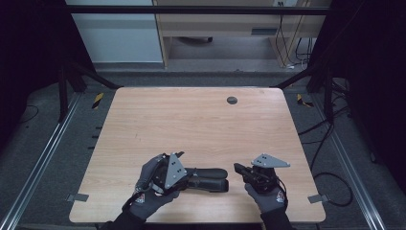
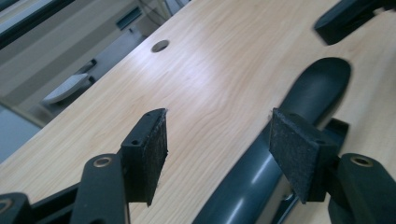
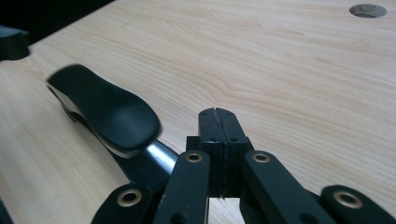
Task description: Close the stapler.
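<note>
A dark grey, elongated tool (image 1: 207, 178) with a rounded end, much like a stapler, lies on the wooden table (image 1: 191, 120) near the front edge, between two gloved hands. My left gripper (image 1: 186, 164) is at its left end, open. In the left gripper view the jaws (image 2: 219, 149) stand wide with bare tabletop between them, and the tool (image 2: 317, 84) runs under the right-hand pad (image 2: 299, 149). My right gripper (image 1: 238, 167) points left at the tool's right end, a short gap away. Its jaws (image 3: 218, 121) are shut together on nothing, with the tool (image 3: 107, 109) just to their left.
A round cable hole (image 1: 232, 100) sits in the table near the far edge. Black frame posts, floor rails and loose cables (image 1: 330, 177) surround the table. A wooden desk (image 1: 230, 24) stands beyond it.
</note>
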`<action>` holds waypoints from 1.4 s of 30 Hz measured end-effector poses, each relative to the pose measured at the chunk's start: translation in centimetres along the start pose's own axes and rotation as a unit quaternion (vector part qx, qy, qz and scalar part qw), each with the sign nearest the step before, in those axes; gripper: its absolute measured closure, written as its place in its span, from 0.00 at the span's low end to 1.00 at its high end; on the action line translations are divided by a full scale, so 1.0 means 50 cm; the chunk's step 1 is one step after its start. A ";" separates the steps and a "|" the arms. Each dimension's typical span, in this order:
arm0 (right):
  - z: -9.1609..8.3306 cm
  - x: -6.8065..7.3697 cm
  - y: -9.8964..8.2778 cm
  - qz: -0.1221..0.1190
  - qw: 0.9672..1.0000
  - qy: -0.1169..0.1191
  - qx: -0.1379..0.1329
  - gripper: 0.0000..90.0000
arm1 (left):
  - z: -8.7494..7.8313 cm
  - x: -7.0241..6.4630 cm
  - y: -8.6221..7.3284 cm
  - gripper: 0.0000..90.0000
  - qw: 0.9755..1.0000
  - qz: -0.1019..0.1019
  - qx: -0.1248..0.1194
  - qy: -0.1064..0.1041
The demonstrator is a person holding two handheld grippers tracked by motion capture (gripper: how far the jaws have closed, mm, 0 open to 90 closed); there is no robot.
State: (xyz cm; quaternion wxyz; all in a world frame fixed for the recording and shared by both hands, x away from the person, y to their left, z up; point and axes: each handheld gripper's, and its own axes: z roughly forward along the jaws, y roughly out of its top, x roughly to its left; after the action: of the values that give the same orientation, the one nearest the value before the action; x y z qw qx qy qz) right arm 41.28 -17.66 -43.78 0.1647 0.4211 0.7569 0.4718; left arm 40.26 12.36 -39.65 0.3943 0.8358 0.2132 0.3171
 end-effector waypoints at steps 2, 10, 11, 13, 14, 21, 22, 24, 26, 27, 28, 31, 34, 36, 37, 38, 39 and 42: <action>-0.003 0.005 0.003 -0.002 1.000 0.004 -0.002 1.00 | -0.006 0.014 -0.007 0.41 1.000 -0.012 0.000 0.005; -0.006 0.031 0.019 0.001 1.000 0.027 -0.010 1.00 | -0.025 0.057 -0.048 0.41 0.998 -0.055 0.010 0.035; -0.006 0.035 0.021 -0.001 1.000 0.030 -0.009 1.00 | -0.025 0.057 -0.048 0.41 0.998 -0.055 0.010 0.035; -0.004 0.045 0.024 -0.003 0.999 0.036 -0.010 1.00 | -0.032 0.071 -0.068 0.41 0.997 -0.069 0.017 0.043; -0.004 0.047 0.025 -0.003 0.999 0.038 -0.010 1.00 | -0.035 0.075 -0.075 0.41 0.996 -0.073 0.019 0.047; 0.010 0.066 0.024 -0.014 0.999 0.044 0.001 1.00 | -0.060 0.100 -0.133 0.41 0.992 -0.102 0.038 0.070; 0.012 0.067 0.022 -0.014 0.999 0.043 0.003 1.00 | -0.063 0.102 -0.140 0.41 0.991 -0.106 0.040 0.072; 0.013 0.065 0.021 -0.011 0.999 0.044 -0.002 1.00 | -0.071 0.110 -0.163 0.41 0.989 -0.119 0.045 0.082; 0.013 0.064 0.019 -0.009 0.999 0.041 -0.004 1.00 | -0.076 0.116 -0.182 0.41 0.986 -0.130 0.048 0.091; 0.014 0.064 0.018 -0.008 0.999 0.036 -0.001 1.00 | -0.077 0.119 -0.192 0.41 0.985 -0.141 0.050 0.091; 0.018 0.064 0.016 -0.014 0.999 0.029 0.005 1.00 | -0.078 0.121 -0.200 0.41 0.983 -0.150 0.050 0.091; 0.029 0.063 0.005 -0.014 1.000 0.016 0.015 1.00 | -0.077 0.124 -0.209 0.41 0.981 -0.162 0.051 0.097; 0.032 0.059 0.000 -0.005 1.000 0.018 0.014 1.00 | -0.074 0.124 -0.214 0.41 0.980 -0.164 0.054 0.097; 0.034 0.061 -0.002 -0.007 1.000 0.014 0.015 1.00 | -0.069 0.123 -0.217 0.41 0.980 -0.164 0.056 0.096; 0.035 0.061 -0.003 -0.009 1.000 0.010 0.017 1.00 | -0.067 0.122 -0.219 0.41 0.980 -0.165 0.057 0.094; 0.038 0.062 -0.005 -0.010 1.000 0.006 0.022 1.00 | -0.066 0.122 -0.220 0.41 0.980 -0.164 0.059 0.093; 0.041 0.062 -0.008 -0.010 1.000 0.002 0.027 1.00 | -0.066 0.123 -0.221 0.41 0.980 -0.163 0.060 0.093; 0.042 0.061 -0.011 -0.005 1.000 0.002 0.022 1.00 | -0.069 0.127 -0.222 0.41 0.979 -0.167 0.055 0.098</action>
State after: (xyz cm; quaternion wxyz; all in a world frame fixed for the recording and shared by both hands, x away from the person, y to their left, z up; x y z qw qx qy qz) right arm 40.57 -14.14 -44.87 0.1561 0.4200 0.7697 0.4549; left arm 41.17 24.63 -44.49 0.3718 0.7736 0.4049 0.3151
